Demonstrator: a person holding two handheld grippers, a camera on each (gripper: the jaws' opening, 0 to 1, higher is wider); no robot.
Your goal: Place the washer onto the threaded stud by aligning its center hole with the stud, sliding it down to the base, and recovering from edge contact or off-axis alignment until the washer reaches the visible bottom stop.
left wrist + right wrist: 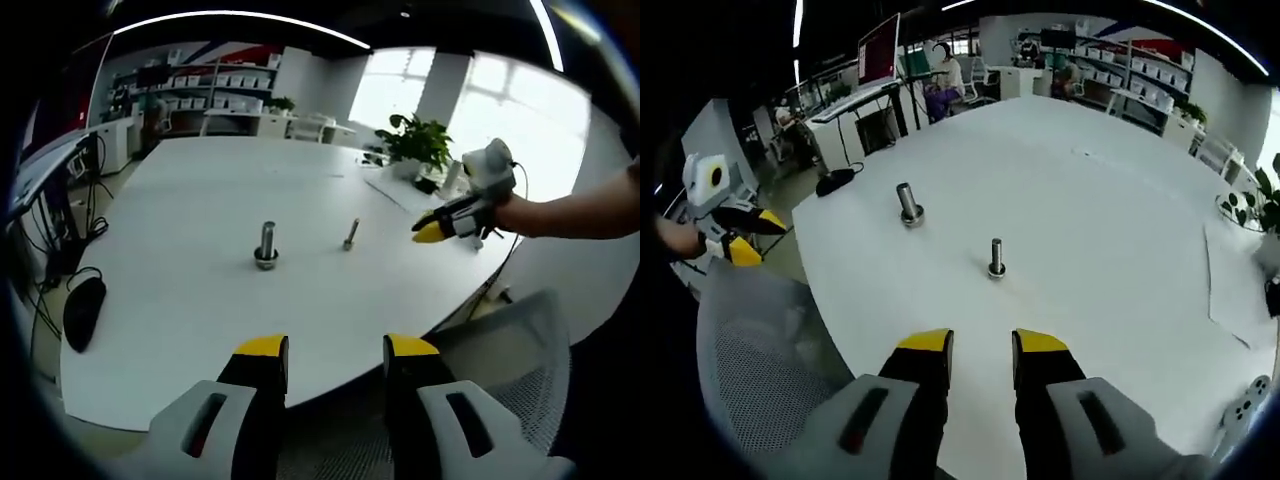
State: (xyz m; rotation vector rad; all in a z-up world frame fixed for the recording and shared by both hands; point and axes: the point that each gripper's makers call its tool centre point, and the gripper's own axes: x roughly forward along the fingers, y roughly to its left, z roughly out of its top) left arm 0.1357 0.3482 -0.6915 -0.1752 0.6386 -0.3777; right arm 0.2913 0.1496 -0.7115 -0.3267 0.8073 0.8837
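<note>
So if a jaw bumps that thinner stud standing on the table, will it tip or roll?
The thinner stud looks apt to tip: it stands upright and tall over a narrow base on the bare white table. Once down, its round shank would probably roll. It looks like metal, so likely stiff and heavy for its size.

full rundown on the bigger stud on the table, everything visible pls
The larger stud is a silvery, metallic-looking pin standing upright on the white table. Around its foot sits a wider ring, seemingly a washer or base flange; I cannot tell which. Threads are too small to make out. Neither gripper touches it; the smaller stud stands apart beside it.
</note>
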